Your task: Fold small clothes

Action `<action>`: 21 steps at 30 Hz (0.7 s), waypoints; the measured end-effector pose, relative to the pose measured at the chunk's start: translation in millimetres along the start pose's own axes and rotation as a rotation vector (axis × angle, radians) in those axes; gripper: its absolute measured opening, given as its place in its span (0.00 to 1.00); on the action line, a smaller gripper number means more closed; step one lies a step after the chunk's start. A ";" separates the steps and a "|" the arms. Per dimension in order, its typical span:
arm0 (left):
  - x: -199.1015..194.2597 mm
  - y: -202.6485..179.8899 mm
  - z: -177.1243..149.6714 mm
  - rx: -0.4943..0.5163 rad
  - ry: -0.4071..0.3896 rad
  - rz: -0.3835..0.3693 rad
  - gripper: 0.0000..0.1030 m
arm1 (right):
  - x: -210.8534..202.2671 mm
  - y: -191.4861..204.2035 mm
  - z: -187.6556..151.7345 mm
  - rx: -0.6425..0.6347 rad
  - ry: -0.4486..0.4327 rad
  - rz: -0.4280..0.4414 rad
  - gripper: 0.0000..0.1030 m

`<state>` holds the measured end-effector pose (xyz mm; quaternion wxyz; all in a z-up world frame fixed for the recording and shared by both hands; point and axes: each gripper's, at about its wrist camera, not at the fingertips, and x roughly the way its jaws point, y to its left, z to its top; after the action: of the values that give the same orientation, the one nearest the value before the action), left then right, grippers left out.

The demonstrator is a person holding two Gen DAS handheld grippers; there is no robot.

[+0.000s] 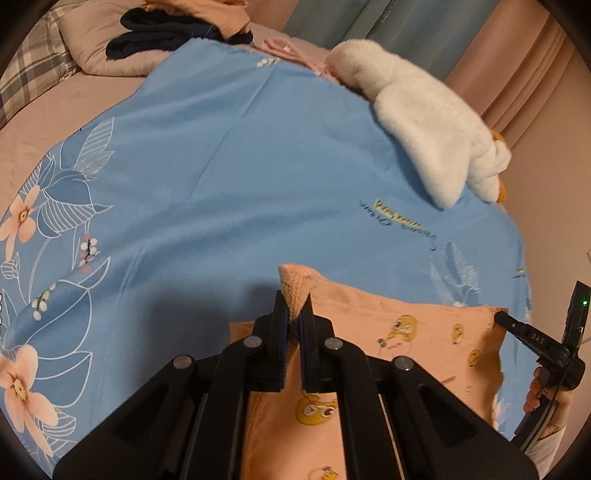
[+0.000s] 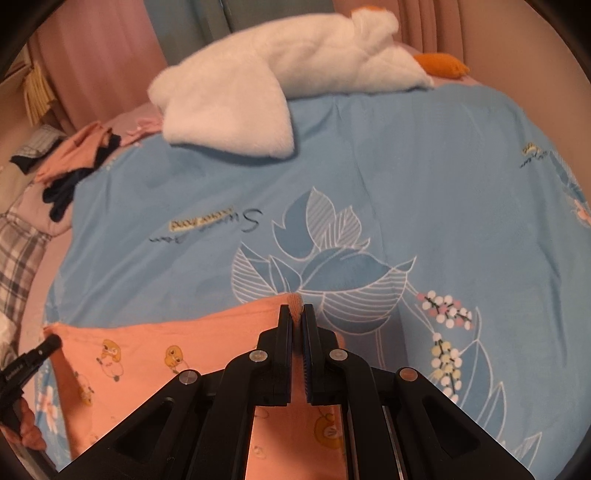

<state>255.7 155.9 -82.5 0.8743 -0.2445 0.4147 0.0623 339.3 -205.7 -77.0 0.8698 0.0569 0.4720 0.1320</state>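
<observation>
A small peach garment [image 1: 413, 332] printed with yellow ducks lies stretched over the blue floral blanket [image 1: 240, 166]. My left gripper [image 1: 293, 314] is shut on its ribbed left corner. My right gripper [image 2: 296, 314] is shut on the opposite ribbed corner; the garment [image 2: 147, 354] spans between them. The right gripper also shows at the right edge of the left wrist view [image 1: 504, 317], and the left gripper at the left edge of the right wrist view [image 2: 51, 341].
A white plush duck [image 1: 424, 125] lies at the blanket's far edge, also seen in the right wrist view [image 2: 258, 81]. A heap of dark and peach clothes [image 1: 177, 33] sits on a pillow by a plaid cushion [image 1: 29, 70]. Pink curtains [image 1: 517, 74] hang behind.
</observation>
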 end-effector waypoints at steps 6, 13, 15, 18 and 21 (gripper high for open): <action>22.4 8.9 -3.0 -0.005 0.050 0.026 0.04 | 28.0 -3.2 -3.1 -0.004 0.061 -0.021 0.06; 43.6 19.6 -7.7 -0.012 0.113 0.071 0.07 | 47.7 -6.6 -9.9 -0.006 0.112 -0.067 0.06; 45.9 21.2 -8.5 -0.006 0.118 0.078 0.07 | 50.1 -6.3 -10.9 -0.010 0.113 -0.077 0.06; 47.0 22.4 -8.3 -0.003 0.120 0.083 0.08 | 51.0 -6.3 -11.8 -0.022 0.110 -0.094 0.06; 49.3 24.9 -8.6 -0.014 0.128 0.080 0.09 | 52.5 -5.4 -13.7 -0.036 0.105 -0.104 0.06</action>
<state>273.9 168.9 -133.7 0.8412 -0.2373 0.4786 0.0843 356.1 -196.4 -128.1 0.8504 0.0096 0.5168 0.0978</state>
